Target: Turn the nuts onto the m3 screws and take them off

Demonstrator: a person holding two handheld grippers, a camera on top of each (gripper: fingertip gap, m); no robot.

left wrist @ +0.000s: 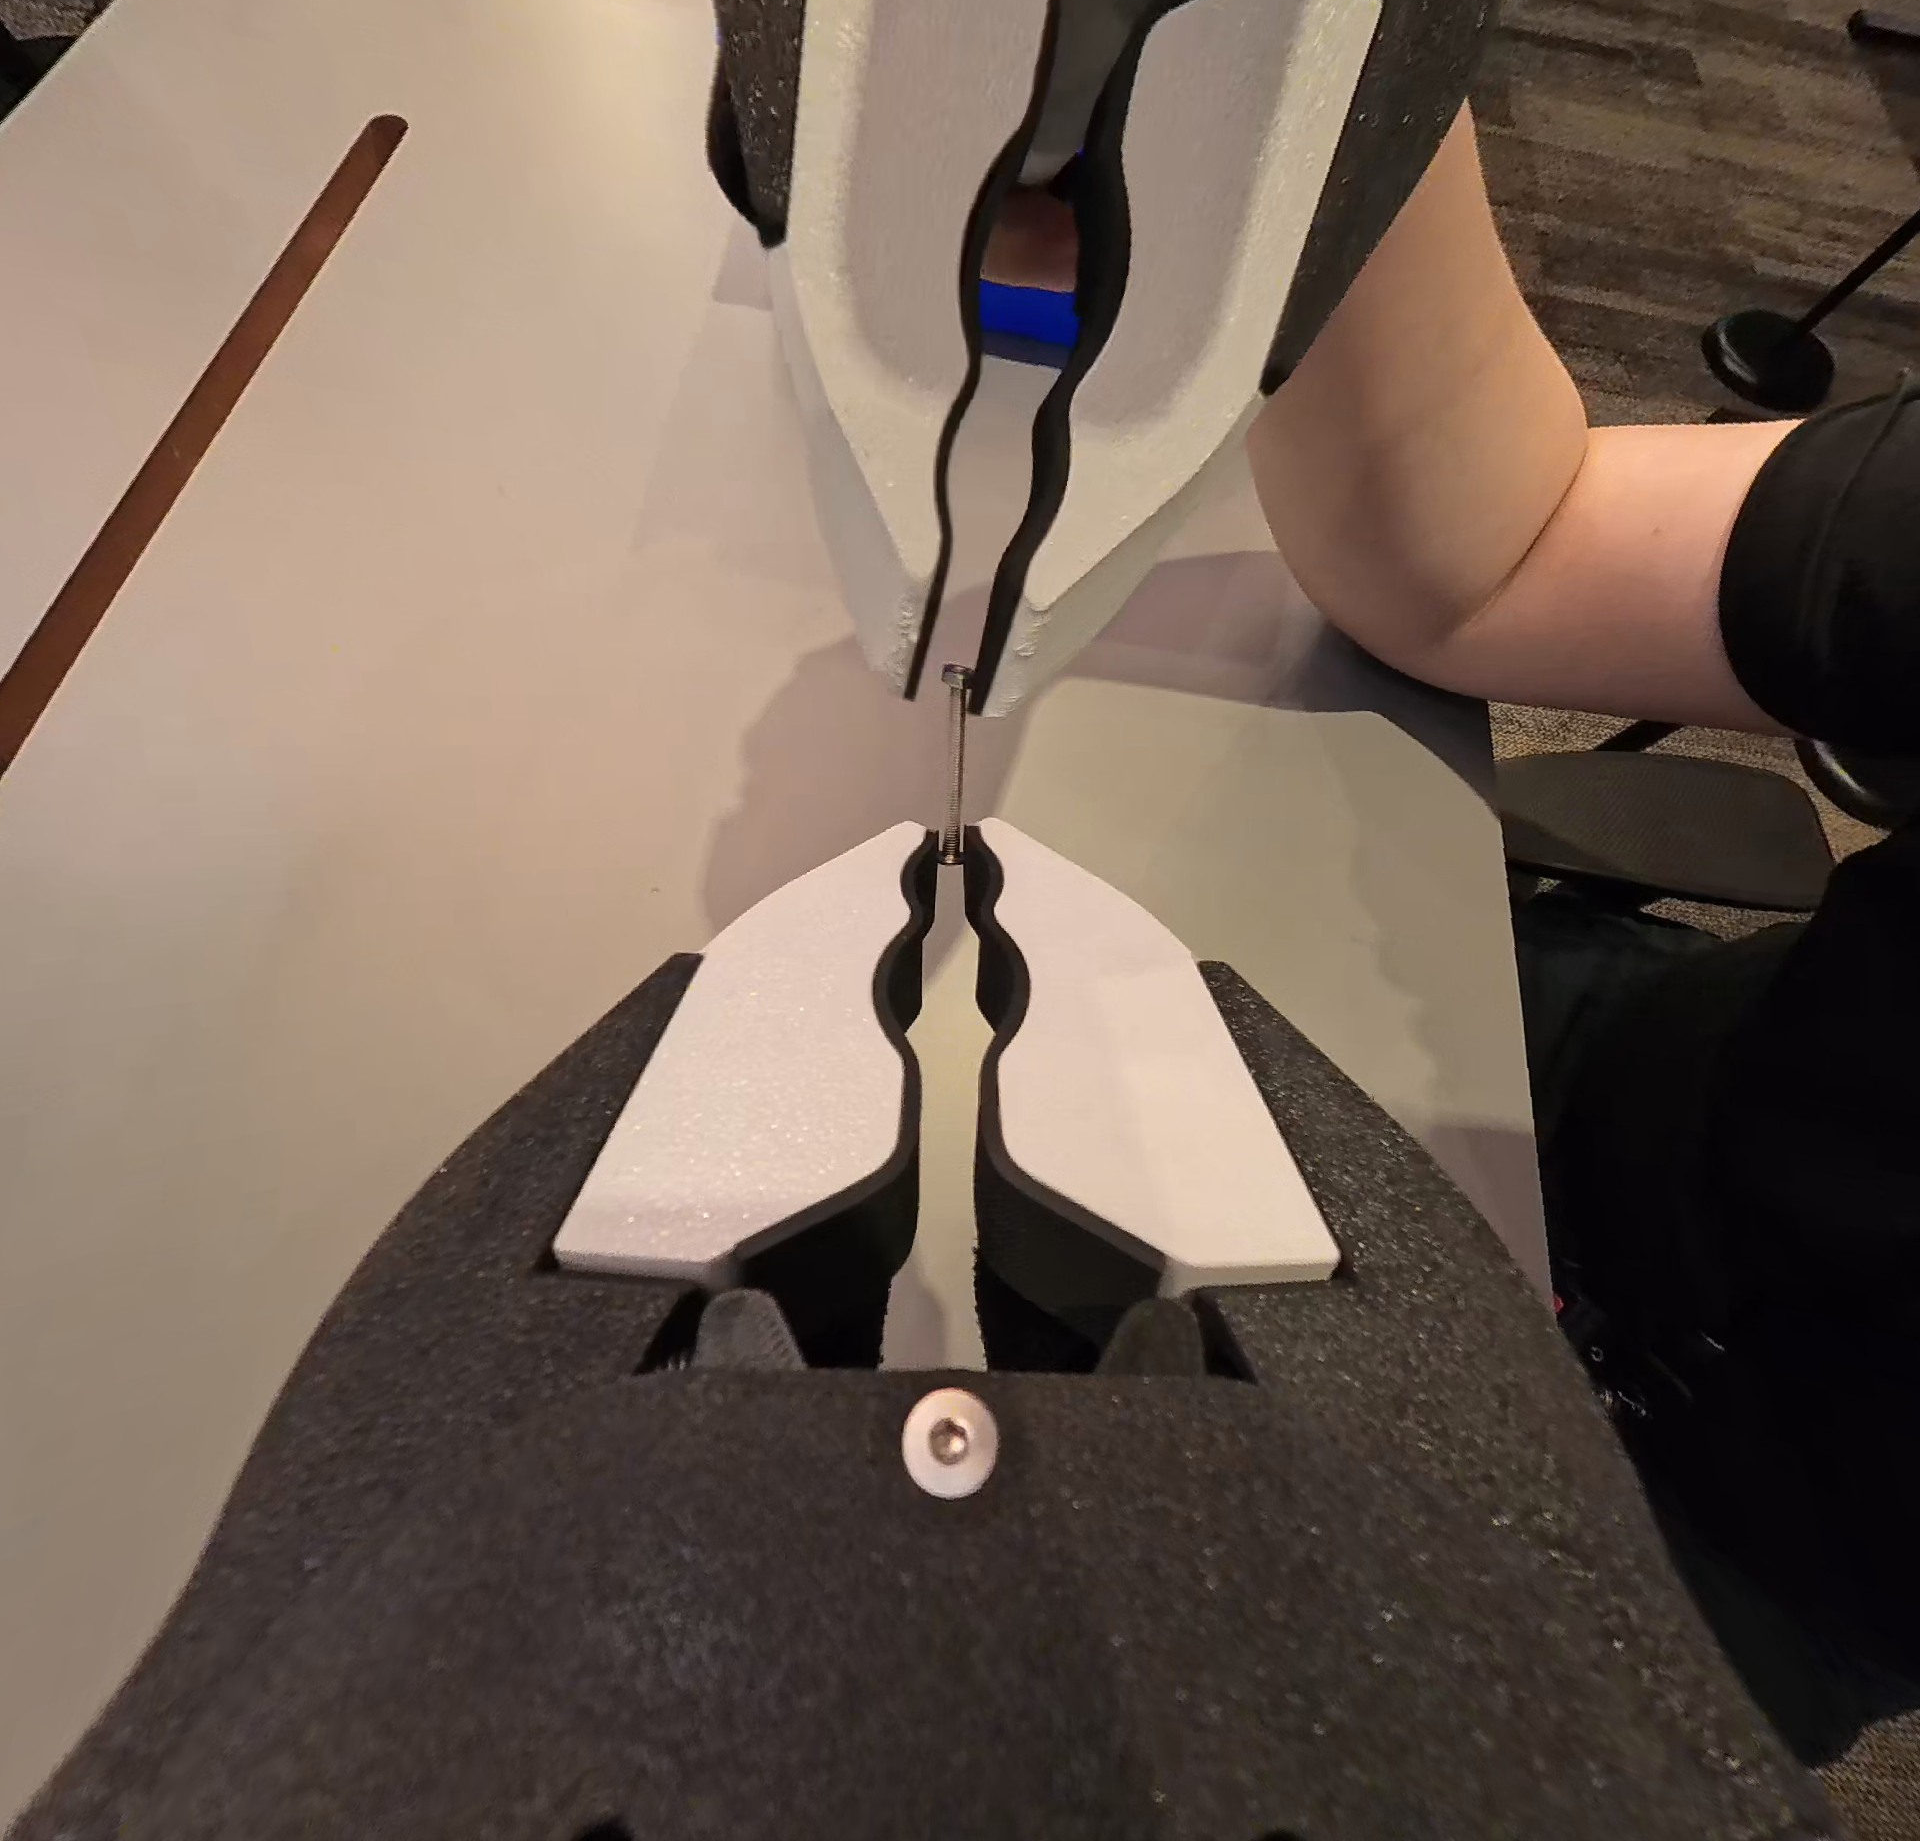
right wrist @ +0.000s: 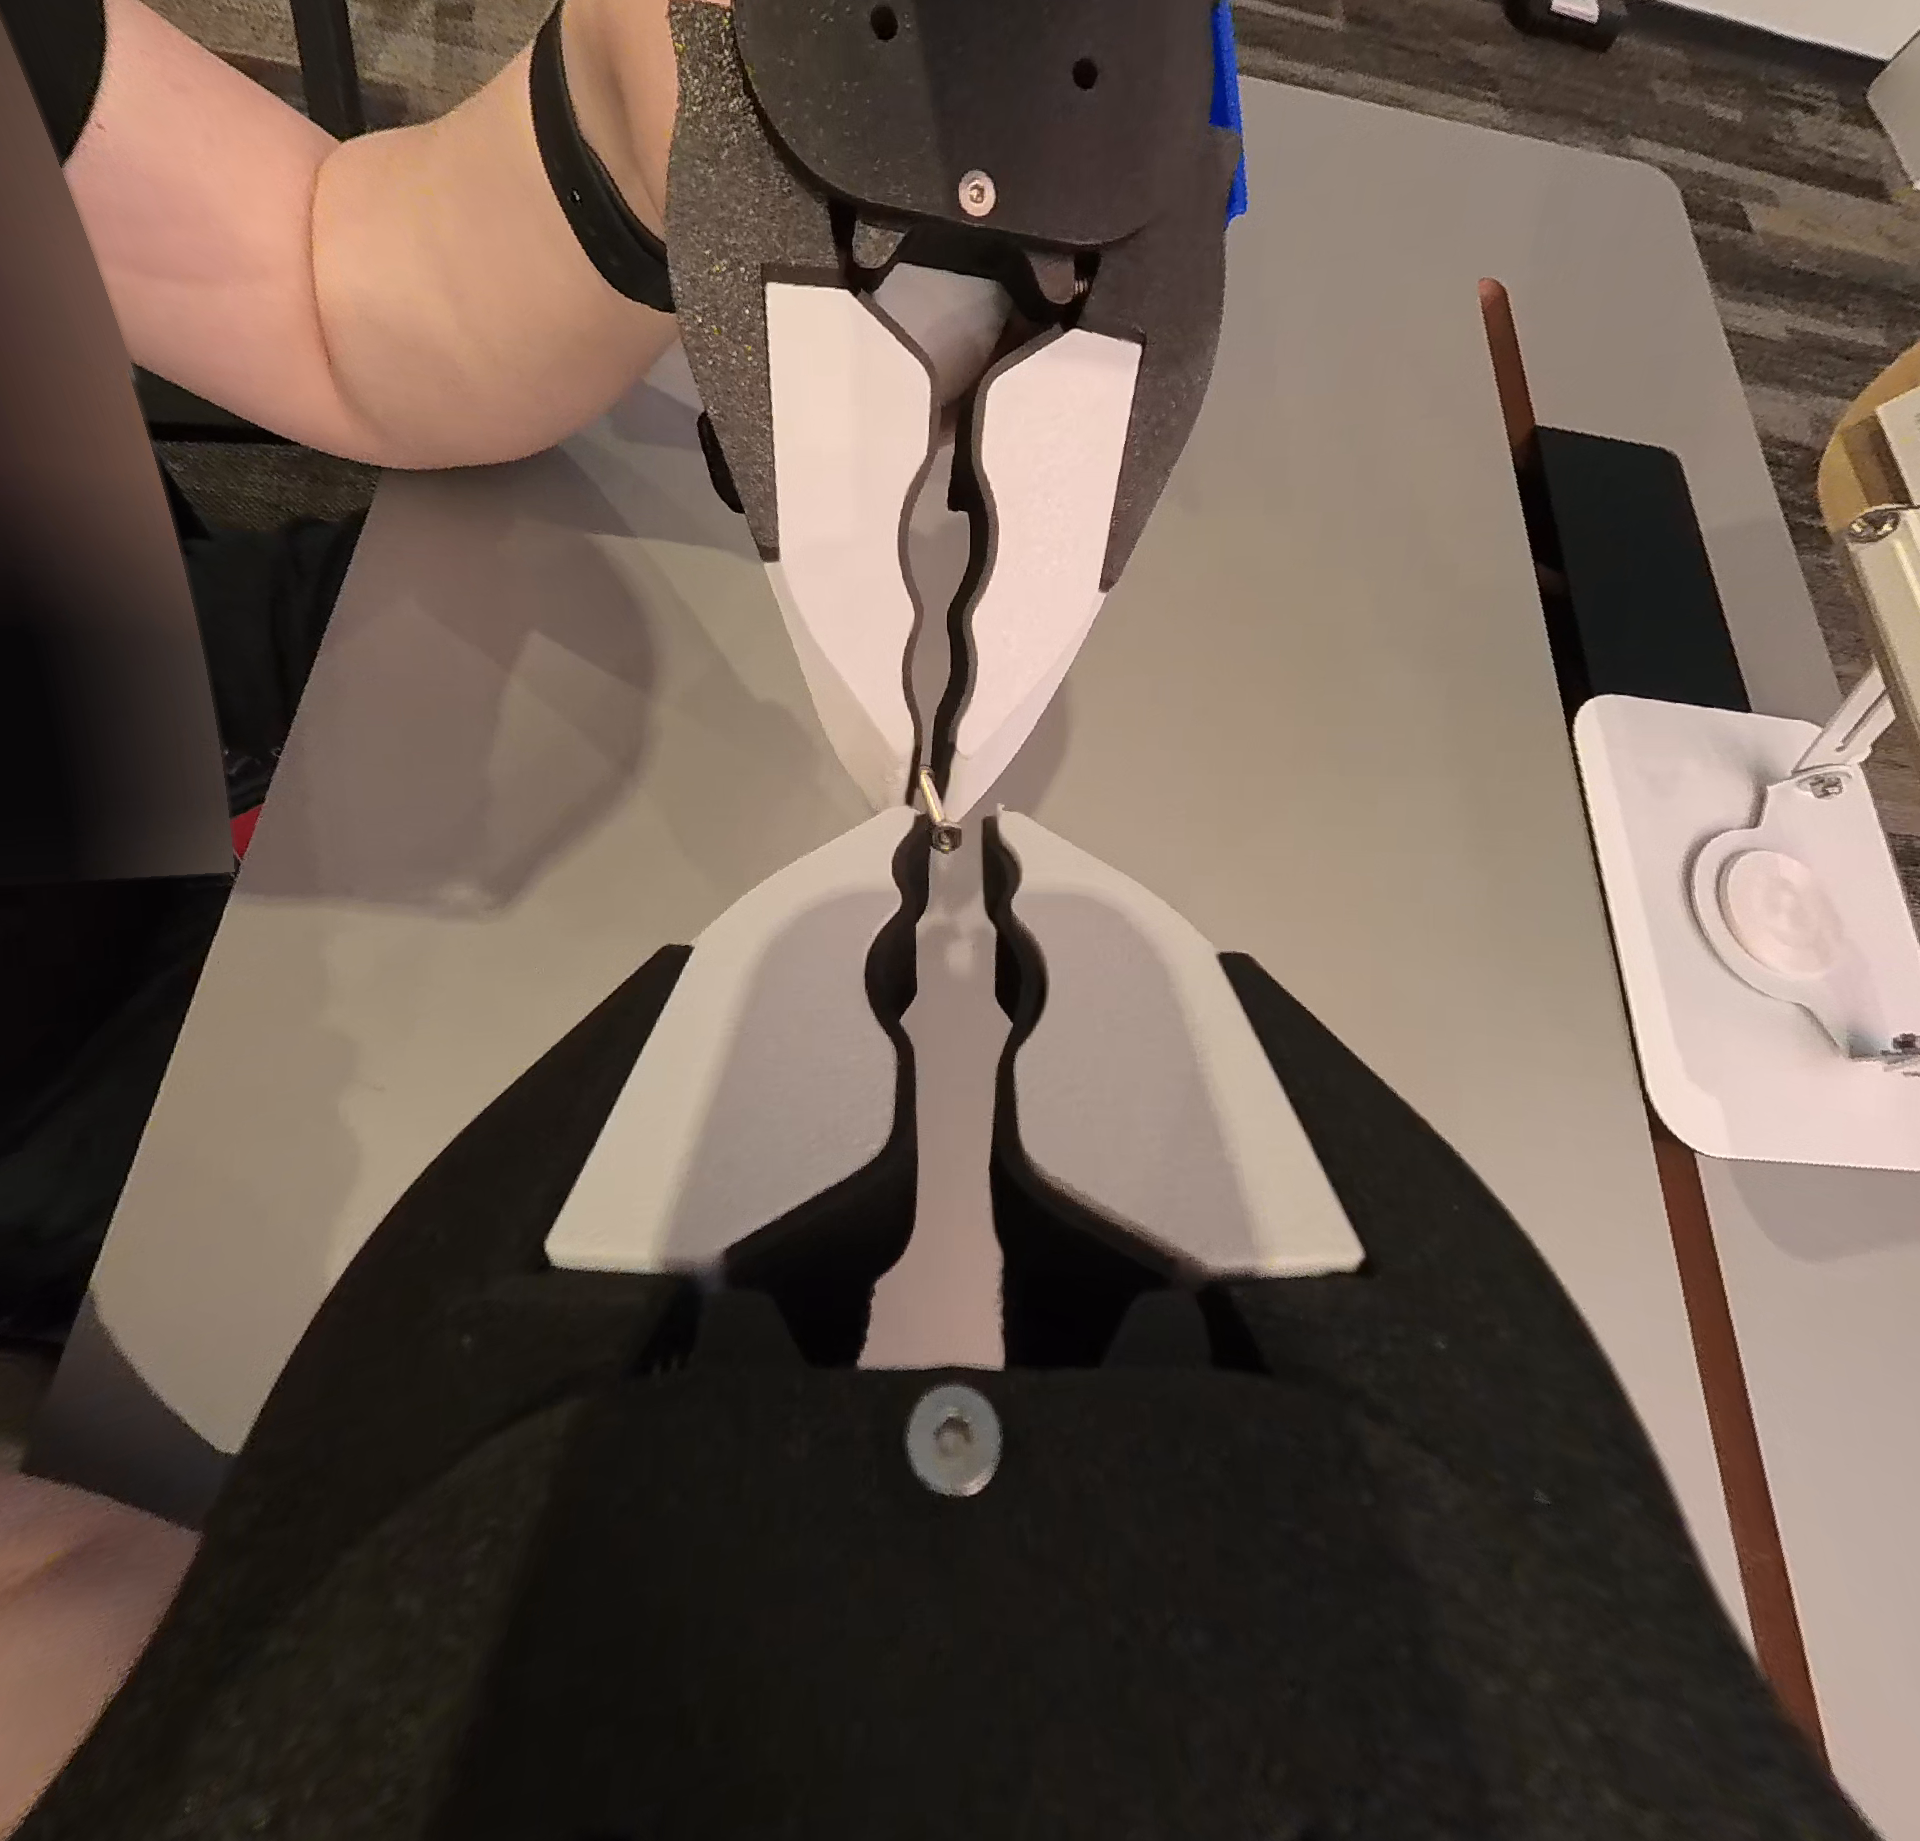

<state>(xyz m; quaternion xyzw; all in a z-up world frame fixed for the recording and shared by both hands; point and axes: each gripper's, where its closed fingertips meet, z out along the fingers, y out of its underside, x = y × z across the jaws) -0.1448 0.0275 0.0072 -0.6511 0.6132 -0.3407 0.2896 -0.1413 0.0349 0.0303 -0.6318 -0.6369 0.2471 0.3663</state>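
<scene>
We see a grey table point(left wrist: 364, 752) beneath two opposed grippers. Above the table, the left gripper point(left wrist: 951, 841) has its fingertips pressed together on one end of the m3 screw point(left wrist: 953, 752). The right gripper point(left wrist: 954, 685) faces it, its tips slightly apart around the screw's other end, where a small nut point(left wrist: 956, 673) appears to sit; whether they touch it we cannot tell. In the right wrist view, a white tray point(right wrist: 1704, 960) lies at the table's far right side.
</scene>
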